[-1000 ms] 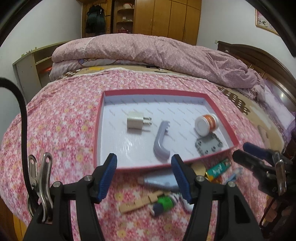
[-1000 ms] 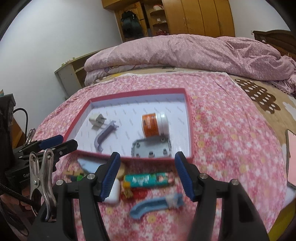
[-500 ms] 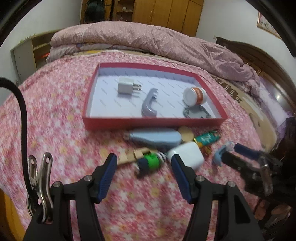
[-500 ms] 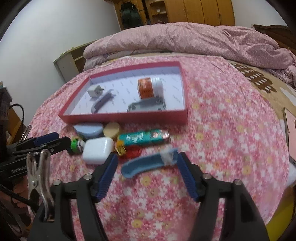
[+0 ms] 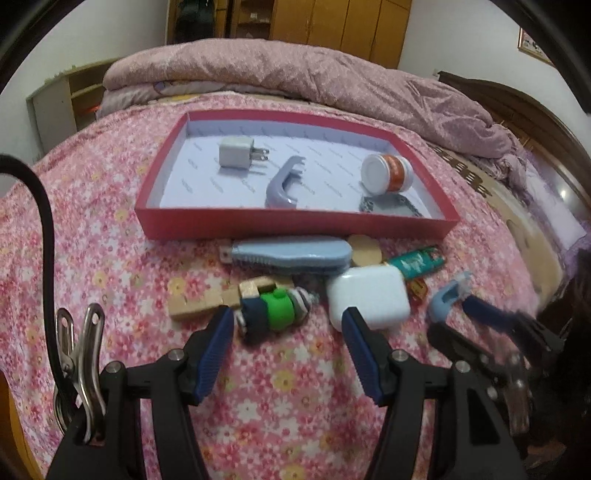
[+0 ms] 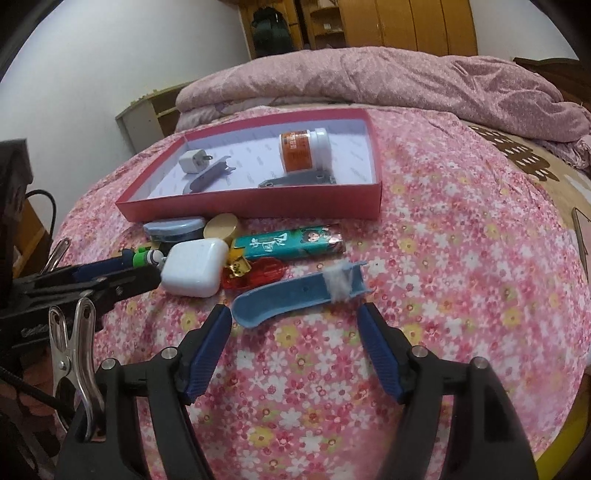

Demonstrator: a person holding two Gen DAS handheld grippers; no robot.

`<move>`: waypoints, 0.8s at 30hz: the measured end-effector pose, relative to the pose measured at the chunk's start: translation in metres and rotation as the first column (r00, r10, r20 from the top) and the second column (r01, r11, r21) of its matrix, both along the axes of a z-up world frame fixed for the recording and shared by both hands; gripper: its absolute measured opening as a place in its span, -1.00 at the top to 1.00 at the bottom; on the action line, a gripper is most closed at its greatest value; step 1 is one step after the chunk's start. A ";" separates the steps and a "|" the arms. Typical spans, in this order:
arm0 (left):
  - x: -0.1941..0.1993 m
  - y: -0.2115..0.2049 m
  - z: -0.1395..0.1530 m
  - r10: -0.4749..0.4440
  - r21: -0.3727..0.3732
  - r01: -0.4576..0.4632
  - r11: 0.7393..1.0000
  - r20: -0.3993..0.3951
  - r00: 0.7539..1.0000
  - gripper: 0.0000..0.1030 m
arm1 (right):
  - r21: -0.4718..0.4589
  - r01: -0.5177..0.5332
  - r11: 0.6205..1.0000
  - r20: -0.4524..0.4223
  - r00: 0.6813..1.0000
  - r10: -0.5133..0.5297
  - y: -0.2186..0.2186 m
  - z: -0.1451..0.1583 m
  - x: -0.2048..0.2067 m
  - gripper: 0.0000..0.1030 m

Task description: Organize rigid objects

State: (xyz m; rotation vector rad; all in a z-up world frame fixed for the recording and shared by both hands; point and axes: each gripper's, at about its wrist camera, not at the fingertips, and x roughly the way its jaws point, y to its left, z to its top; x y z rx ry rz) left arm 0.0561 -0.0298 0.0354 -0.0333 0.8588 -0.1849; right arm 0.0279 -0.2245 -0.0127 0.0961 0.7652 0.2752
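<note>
A red tray (image 5: 295, 224) (image 6: 255, 204) on the flowered bedspread holds a white charger (image 5: 238, 152), a grey handle (image 5: 284, 181), an orange-and-white jar (image 5: 388, 172) and a grey plate (image 5: 391, 204). In front of it lie a blue-grey case (image 5: 291, 254), a white box (image 5: 369, 297) (image 6: 194, 266), a green-and-blue toy (image 5: 275, 312), wooden blocks (image 5: 207, 297), a teal tube (image 6: 291, 242) and a light-blue curved piece (image 6: 295, 297). My left gripper (image 5: 288, 326) is open, just short of the toy. My right gripper (image 6: 295, 325) is open, just behind the light-blue piece.
A gold round lid (image 6: 221, 226) and a red clear item (image 6: 258, 273) lie among the loose things. A folded pink quilt (image 5: 295, 70) lies behind the tray. A wooden wardrobe (image 5: 340, 26) stands at the back, a shelf (image 5: 62, 99) to the left.
Both grippers have drawn back from the tray edge and dropped lower, closing in on the loose items in front of it. Both stay open. Nothing was picked up.
</note>
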 end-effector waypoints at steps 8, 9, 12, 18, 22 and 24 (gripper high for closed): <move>0.003 0.006 -0.008 0.064 0.019 -0.064 0.998 -0.013 0.998 -0.24 | 0.031 -0.014 0.999 0.021 1.000 0.013 -0.001 -0.002 -0.003 -0.53; 0.004 0.005 -0.008 0.062 0.027 -0.062 0.998 -0.010 0.998 -0.24 | 0.031 -0.015 0.999 0.023 1.000 0.014 -0.001 -0.002 -0.003 -0.55; 0.008 -0.002 -0.009 0.059 0.037 -0.059 0.998 -0.002 0.998 -0.23 | 0.033 -0.019 0.999 0.024 1.000 0.018 -0.002 -0.003 -0.004 -0.56; 0.011 -0.012 -0.011 0.058 0.072 -0.060 0.996 0.031 0.998 -0.11 | 0.046 -0.021 0.999 0.026 0.999 0.020 -0.004 -0.002 -0.003 -0.57; 0.006 -0.018 -0.013 0.013 0.125 -0.020 0.992 0.058 0.998 0.07 | 0.043 -0.021 0.999 0.025 0.999 0.020 -0.004 -0.002 -0.003 -0.58; 0.004 -0.016 -0.013 0.000 0.116 -0.007 0.993 0.059 0.998 0.09 | 0.043 -0.021 0.999 0.025 0.999 0.020 -0.004 -0.002 -0.003 -0.58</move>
